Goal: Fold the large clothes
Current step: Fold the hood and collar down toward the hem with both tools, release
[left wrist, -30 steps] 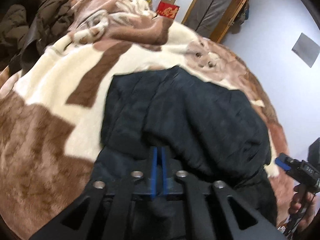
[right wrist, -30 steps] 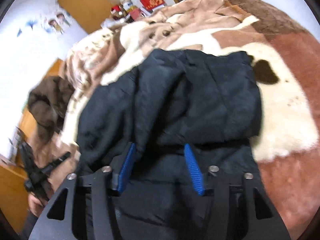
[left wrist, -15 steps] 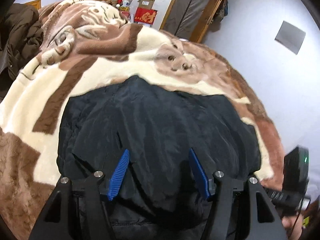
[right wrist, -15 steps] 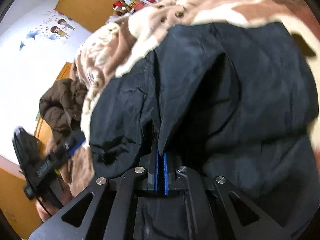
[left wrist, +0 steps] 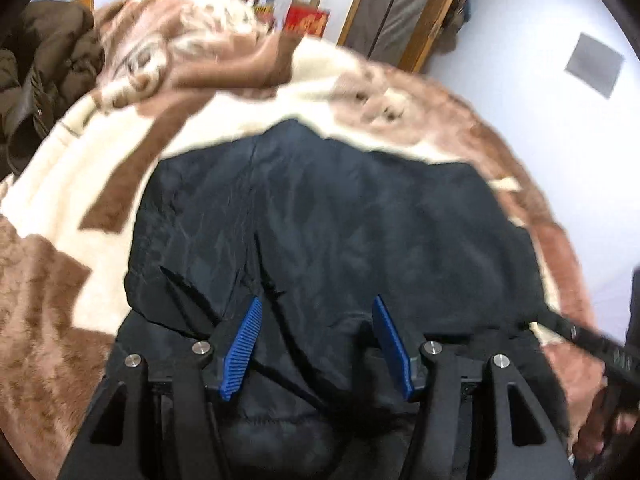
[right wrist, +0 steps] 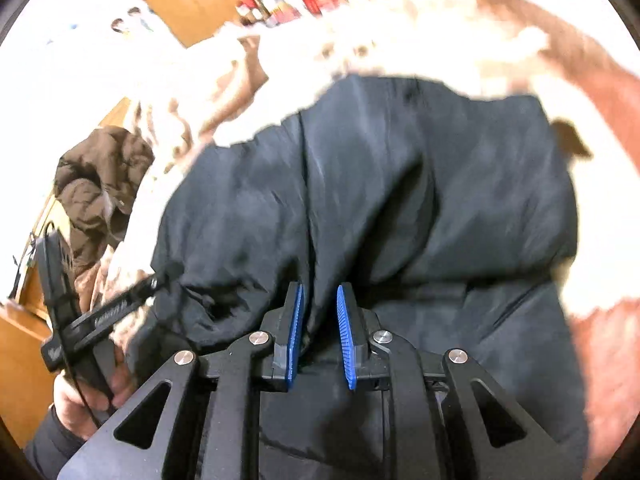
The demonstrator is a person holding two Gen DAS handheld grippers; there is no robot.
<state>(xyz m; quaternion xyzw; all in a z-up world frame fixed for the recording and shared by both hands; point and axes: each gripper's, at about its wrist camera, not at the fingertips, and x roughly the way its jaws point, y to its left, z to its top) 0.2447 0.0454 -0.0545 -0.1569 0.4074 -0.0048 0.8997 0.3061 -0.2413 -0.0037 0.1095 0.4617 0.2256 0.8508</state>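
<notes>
Brown coat [left wrist: 44, 76] heaped at far left of the brown-and-cream blanket [left wrist: 80, 184]; black jacket [left wrist: 340, 216] lies folded mid-blanket. Left gripper [left wrist: 316, 344] above jacket's near edge, jaws spread, slightly narrowed just now, gripping nothing. Right gripper [right wrist: 320, 336]: jaws just reopened to a narrow gap, a jacket fold between them, apparently unpinched.

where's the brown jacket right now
The brown jacket is bunched at the far left edge of the bed in both wrist views, beside the brown-and-cream blanket and well clear of the black coat.
</notes>
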